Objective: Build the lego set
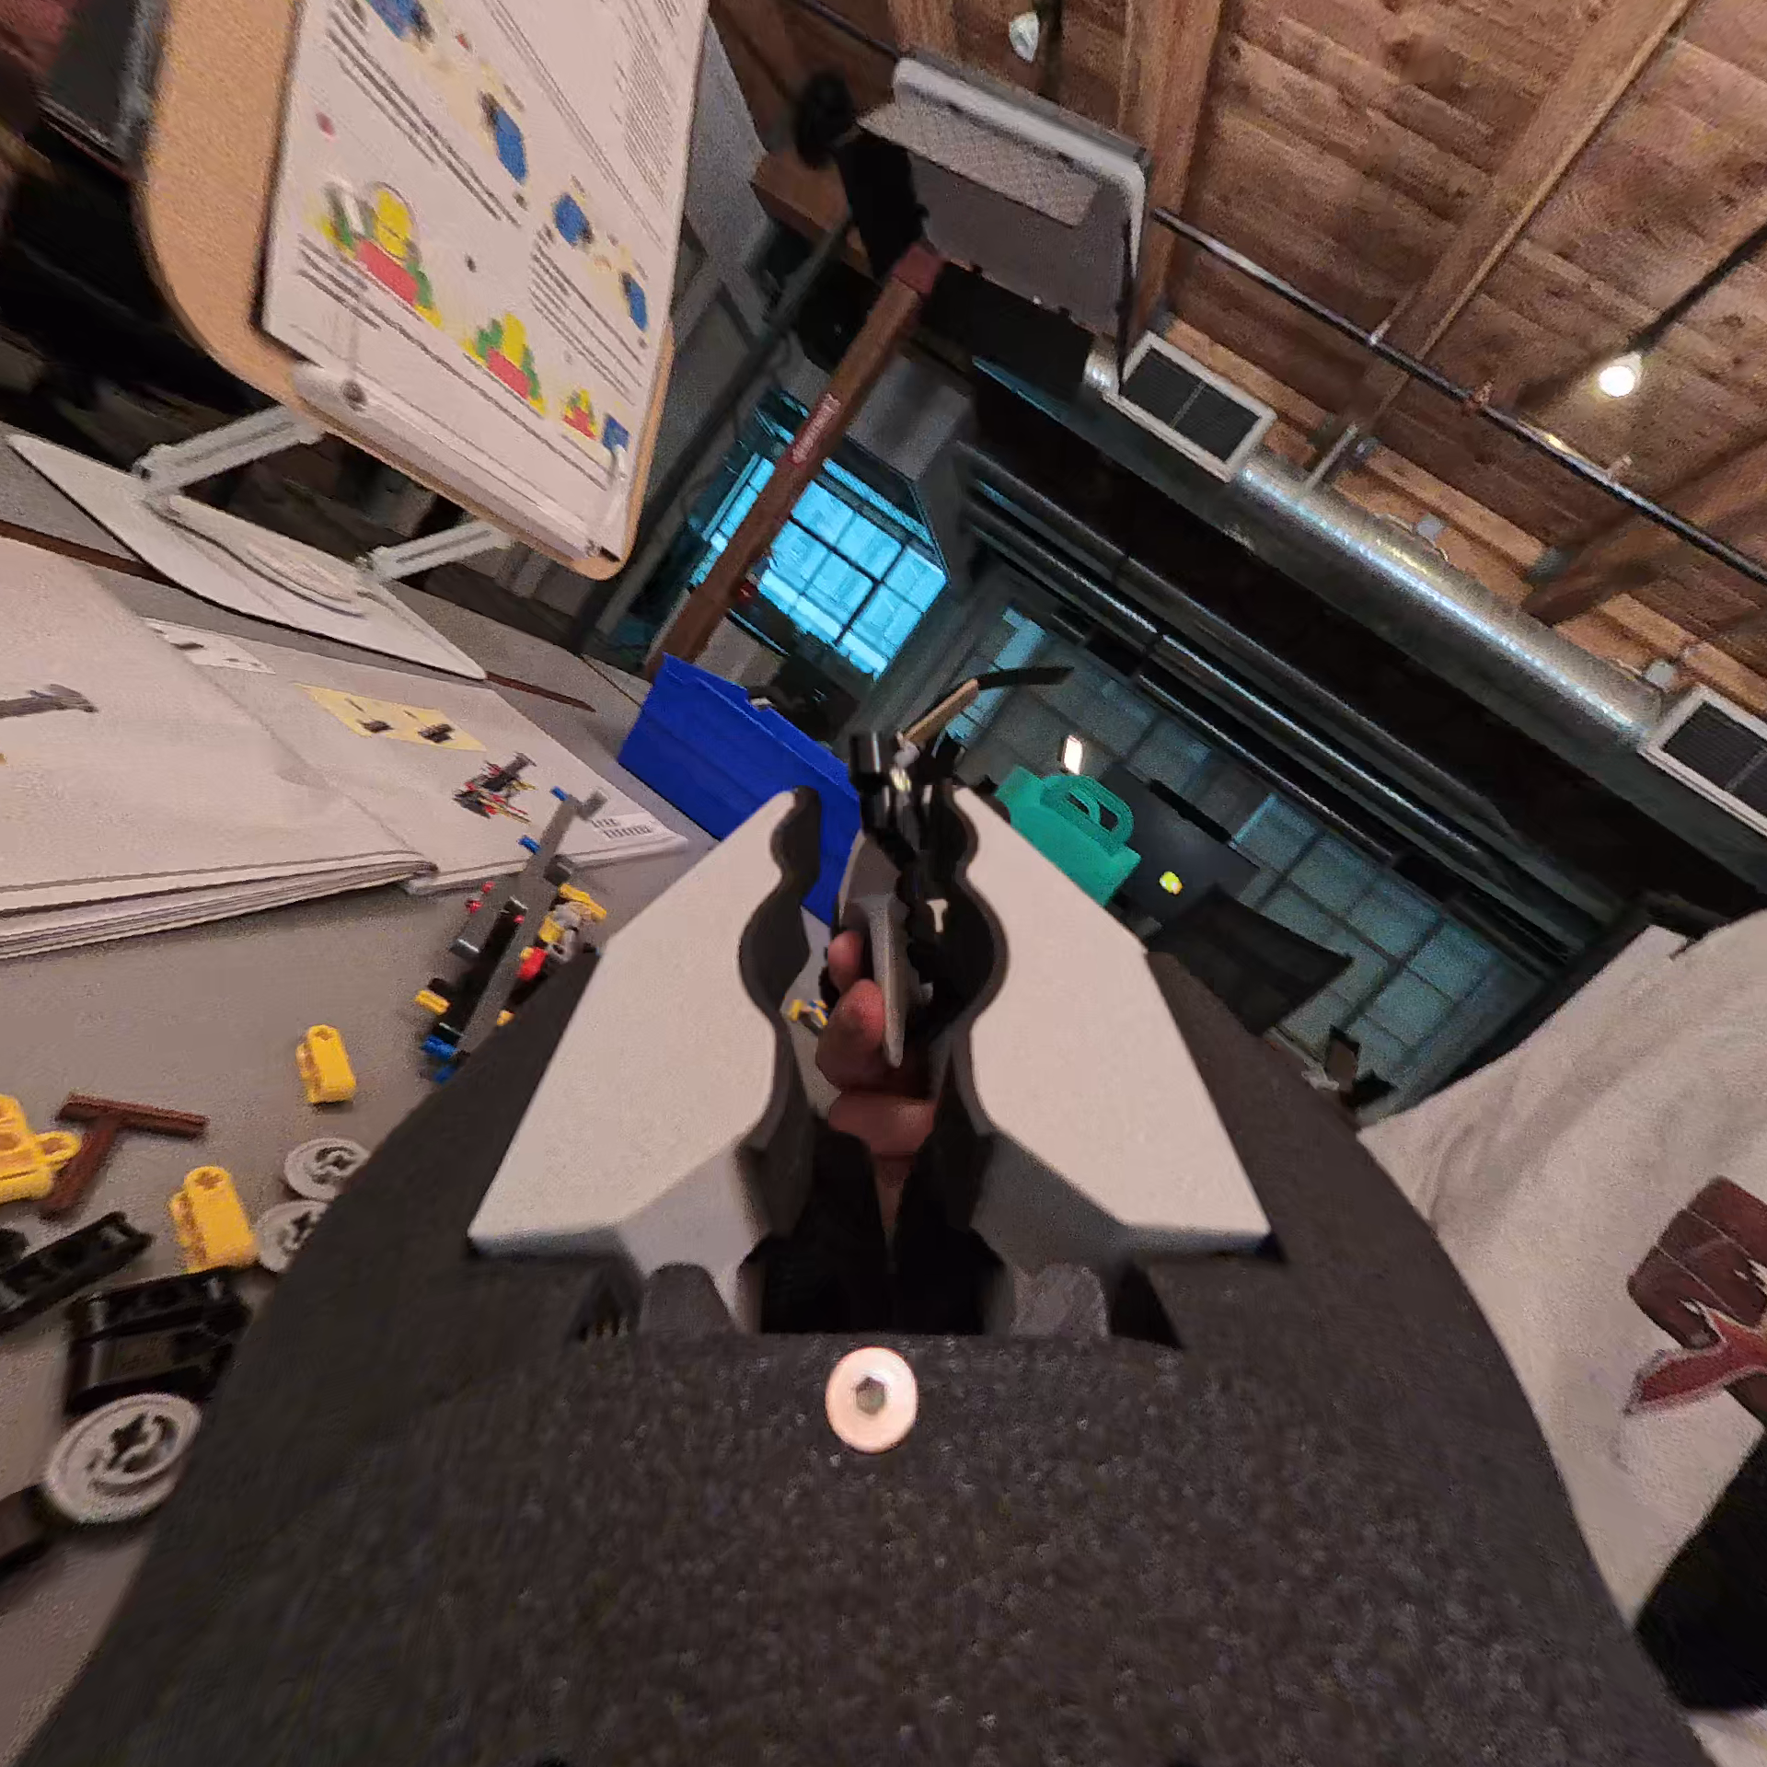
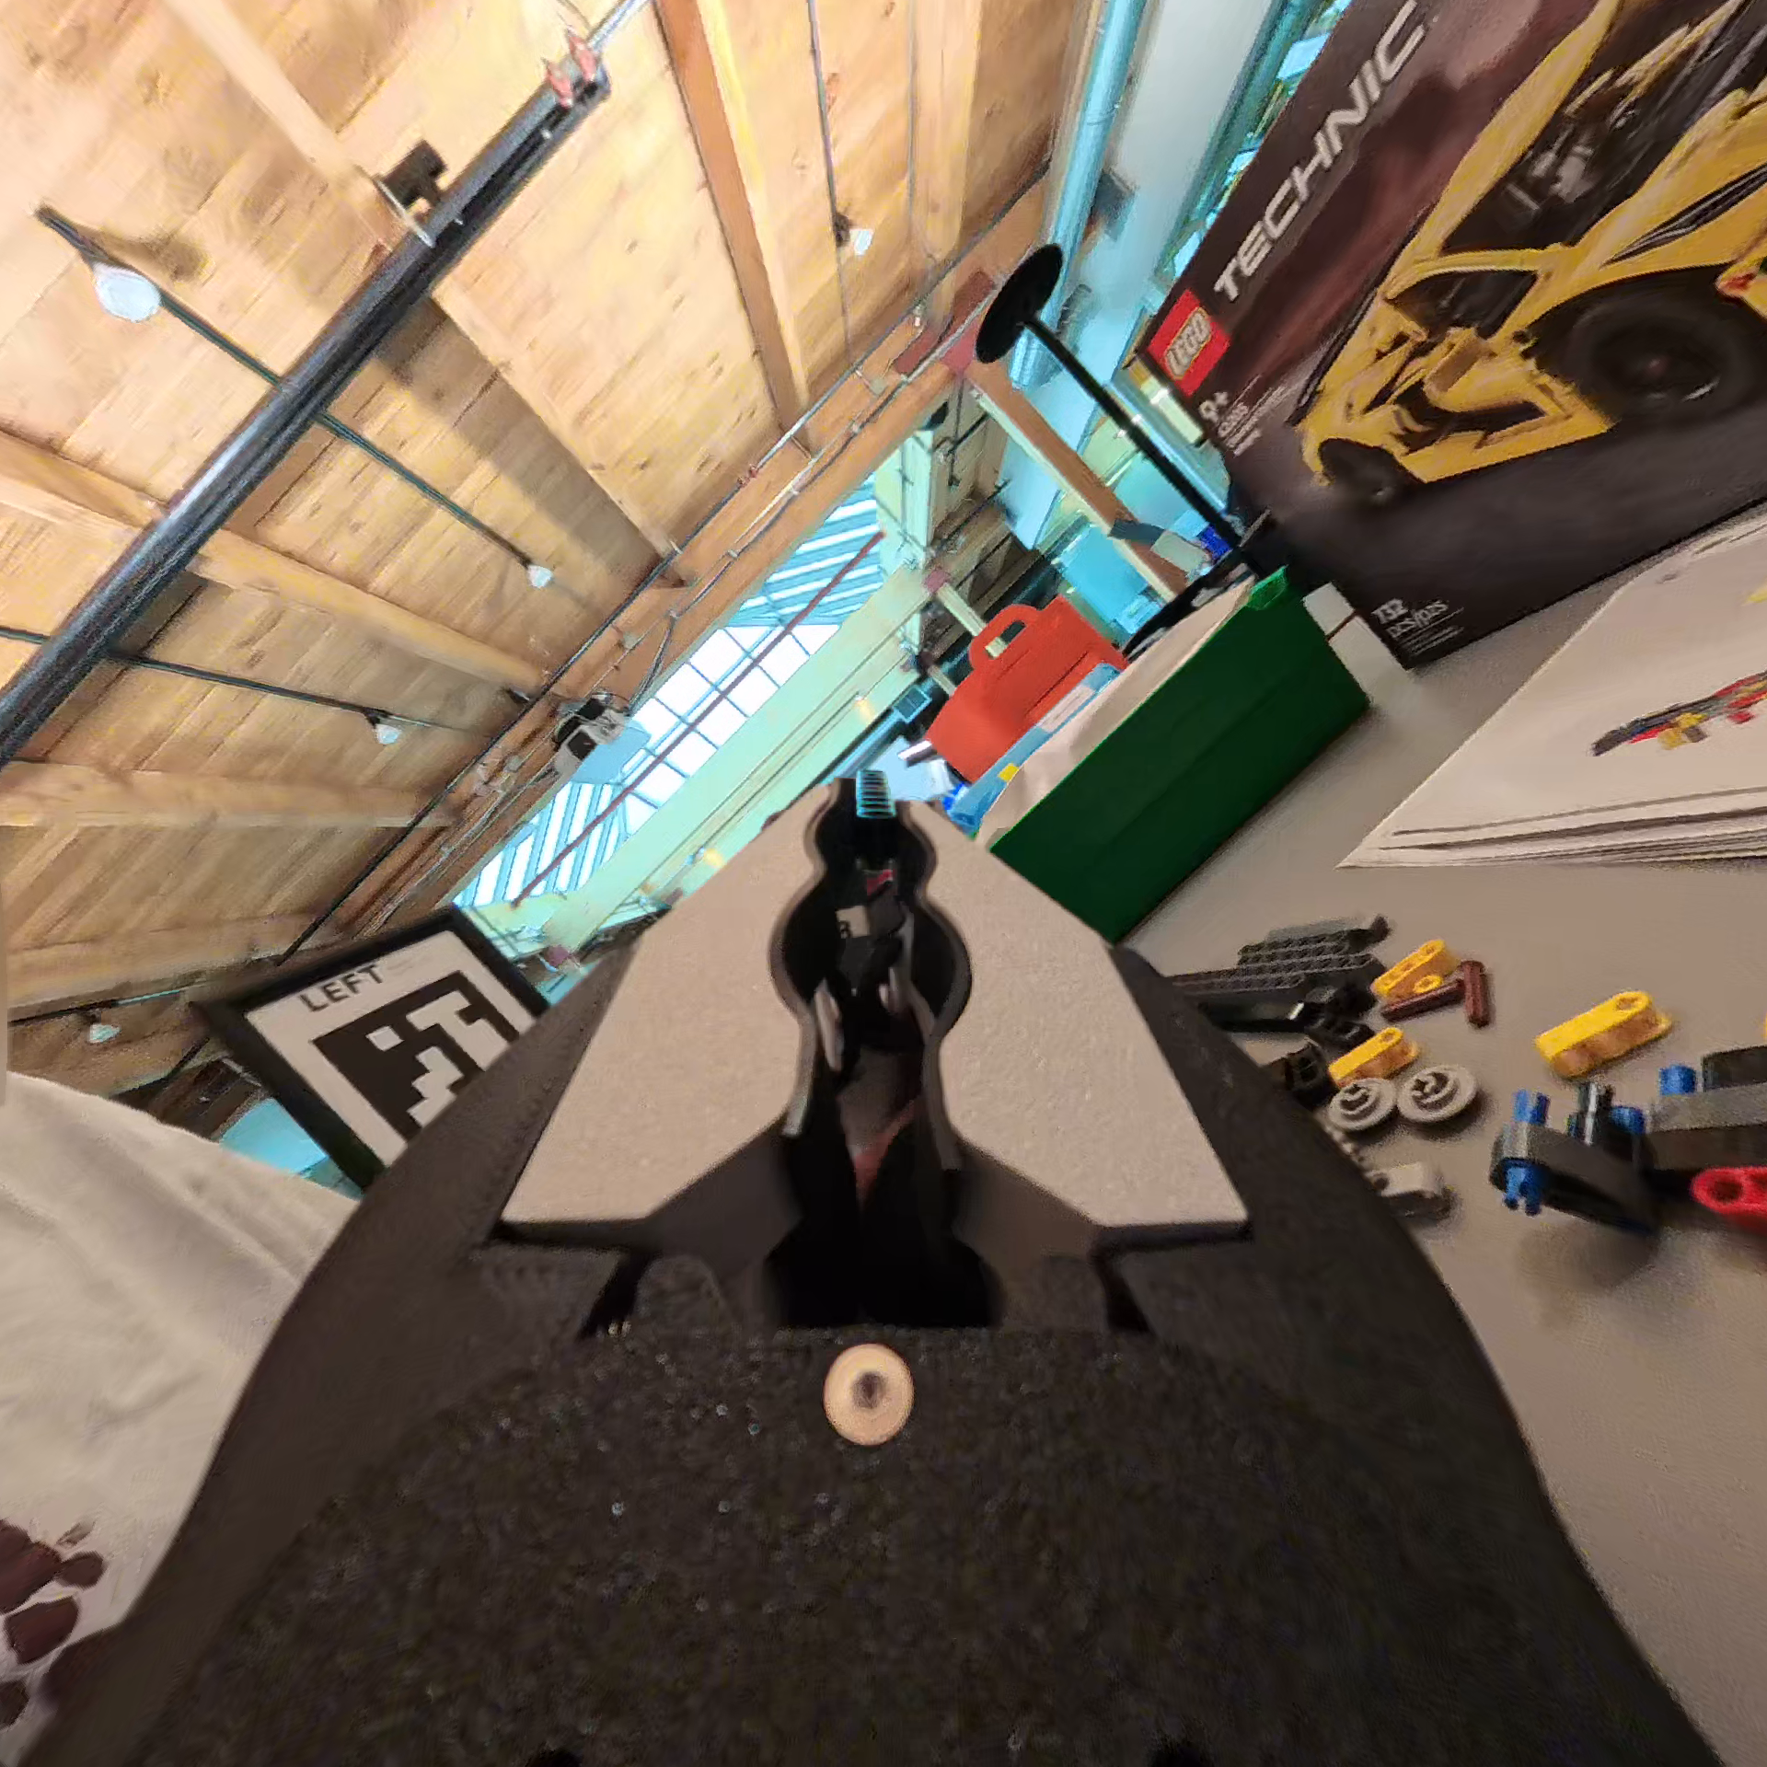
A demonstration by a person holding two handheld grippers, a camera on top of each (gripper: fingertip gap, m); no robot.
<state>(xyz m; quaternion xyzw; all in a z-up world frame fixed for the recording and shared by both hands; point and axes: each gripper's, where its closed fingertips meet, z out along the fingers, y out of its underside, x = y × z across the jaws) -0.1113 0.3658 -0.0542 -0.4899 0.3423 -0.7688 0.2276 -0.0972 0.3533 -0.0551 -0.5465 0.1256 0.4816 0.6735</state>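
Observation:
Both grippers are raised above the table and tilted. My left gripper [image 1: 880,803] is shut on a small black lego assembly [image 1: 904,841] with a tan pin sticking out past the fingertips. Part of a hand [image 1: 861,1033] shows through the gap behind it. My right gripper [image 2: 870,808] is shut on a small black lego assembly [image 2: 865,918] with a ribbed tip at the fingertips. I cannot tell whether both hold the same assembly. A tagged plate [image 2: 402,1033] of the left gripper shows beside my right fingers.
On the grey table lie a partly built grey and black frame [image 1: 516,947], yellow connectors [image 1: 325,1063], grey discs [image 2: 1434,1090], black beams [image 2: 1281,966], and an open booklet [image 1: 239,794]. A blue bin [image 1: 736,755], green bin [image 2: 1195,755] and the set's box [image 2: 1530,316] stand behind.

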